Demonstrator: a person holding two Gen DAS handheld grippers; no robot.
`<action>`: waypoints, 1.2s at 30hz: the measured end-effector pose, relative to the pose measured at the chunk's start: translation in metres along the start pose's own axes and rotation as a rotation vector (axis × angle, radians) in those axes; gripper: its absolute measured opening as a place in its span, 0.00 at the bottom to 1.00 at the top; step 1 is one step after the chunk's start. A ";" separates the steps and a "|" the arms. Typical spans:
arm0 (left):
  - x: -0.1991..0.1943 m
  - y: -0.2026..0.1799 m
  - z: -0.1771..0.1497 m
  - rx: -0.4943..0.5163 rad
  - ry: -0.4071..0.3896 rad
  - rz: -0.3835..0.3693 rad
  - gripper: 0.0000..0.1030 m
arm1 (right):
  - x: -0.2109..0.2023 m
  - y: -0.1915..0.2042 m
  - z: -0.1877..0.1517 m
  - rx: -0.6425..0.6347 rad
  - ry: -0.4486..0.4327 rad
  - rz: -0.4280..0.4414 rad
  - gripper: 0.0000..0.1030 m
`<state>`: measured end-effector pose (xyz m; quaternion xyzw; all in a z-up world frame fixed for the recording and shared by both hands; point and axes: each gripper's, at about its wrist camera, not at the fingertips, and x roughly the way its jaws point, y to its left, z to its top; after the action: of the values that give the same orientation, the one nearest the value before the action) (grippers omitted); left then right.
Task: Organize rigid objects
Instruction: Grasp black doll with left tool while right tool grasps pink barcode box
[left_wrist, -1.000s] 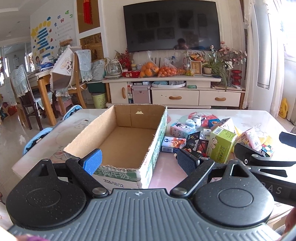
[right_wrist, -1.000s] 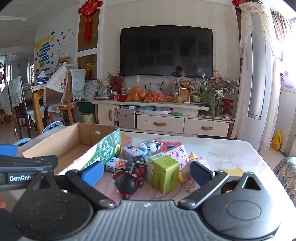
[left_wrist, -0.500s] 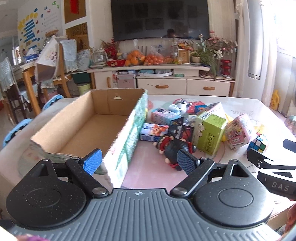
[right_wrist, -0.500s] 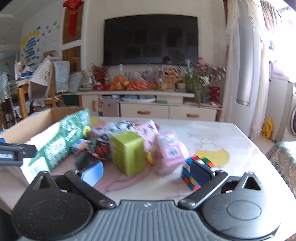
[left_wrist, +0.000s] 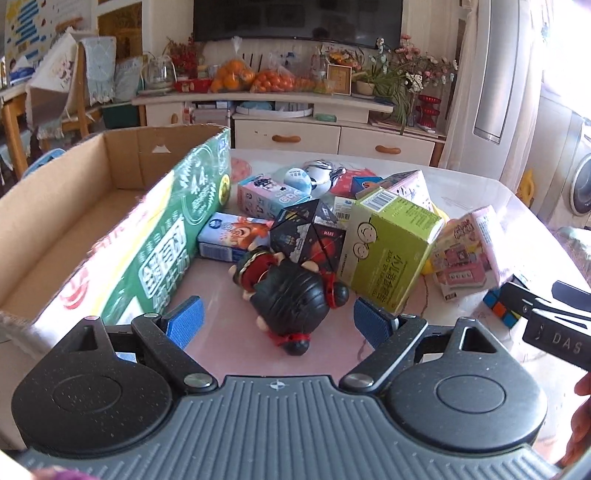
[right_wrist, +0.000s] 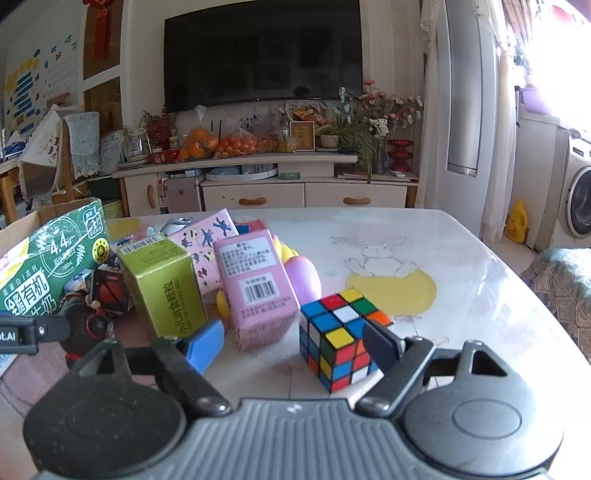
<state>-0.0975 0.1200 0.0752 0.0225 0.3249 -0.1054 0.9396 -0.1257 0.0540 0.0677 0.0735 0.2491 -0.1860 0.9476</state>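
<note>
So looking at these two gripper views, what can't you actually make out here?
- Left wrist view: the cardboard box floor near the camera, hidden by its own green wall.
- Left wrist view: most of the puzzle cube, covered by the right gripper.
- Right wrist view: the doll, partly behind the left gripper.
- Right wrist view: whether the right gripper's pad touches the cube.

A multicoloured cube (right_wrist: 341, 338), a lime-green box (right_wrist: 162, 284), and a pink barcoded box (right_wrist: 255, 291).

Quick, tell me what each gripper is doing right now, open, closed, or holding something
Left gripper: open, holding nothing; the black doll lies between its jaws, untouched.
Right gripper: open, jaws just closing in; the puzzle cube sits between them, not yet gripped.
</note>
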 end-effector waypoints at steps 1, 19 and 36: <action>0.004 0.000 0.004 0.003 0.000 -0.004 1.00 | 0.004 0.001 0.002 -0.005 -0.003 0.009 0.76; 0.059 0.014 0.016 -0.074 0.191 -0.113 1.00 | 0.055 0.022 0.018 -0.113 0.039 0.083 0.43; 0.044 0.020 0.016 -0.042 0.159 -0.180 0.91 | 0.039 0.025 0.015 -0.082 0.057 0.064 0.42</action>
<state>-0.0498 0.1297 0.0606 -0.0181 0.4014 -0.1804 0.8978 -0.0776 0.0614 0.0619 0.0480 0.2806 -0.1430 0.9479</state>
